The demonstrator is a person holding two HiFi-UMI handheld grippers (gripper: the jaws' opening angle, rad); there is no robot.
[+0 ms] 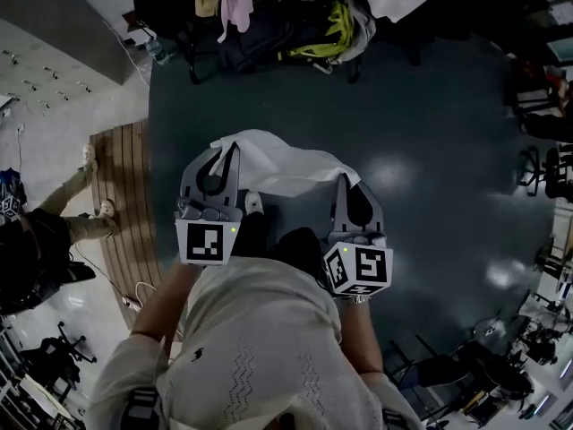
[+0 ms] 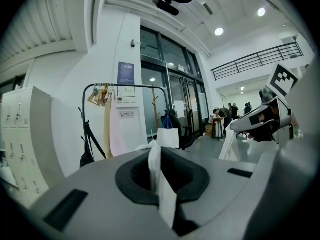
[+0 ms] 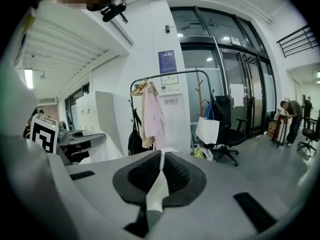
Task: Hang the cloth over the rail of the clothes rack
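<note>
A white cloth (image 1: 279,163) is stretched between my two grippers in front of the person's body, above the dark floor. My left gripper (image 1: 233,149) is shut on the cloth's left corner; in the left gripper view a strip of cloth (image 2: 157,160) is pinched between the dark pads. My right gripper (image 1: 344,180) is shut on the other end, and a fold of cloth (image 3: 159,188) shows between its jaws. The clothes rack stands some way ahead. Its black rail (image 2: 125,85) (image 3: 170,74) carries several hangers and garments at its left end.
Black bags and a yellow item (image 1: 313,38) lie under the rack. A white bag (image 3: 207,130) and an office chair (image 3: 230,129) stand right of it. Grey lockers (image 2: 25,139) are at the left. Another person's legs (image 1: 81,209) stand on the wooden strip.
</note>
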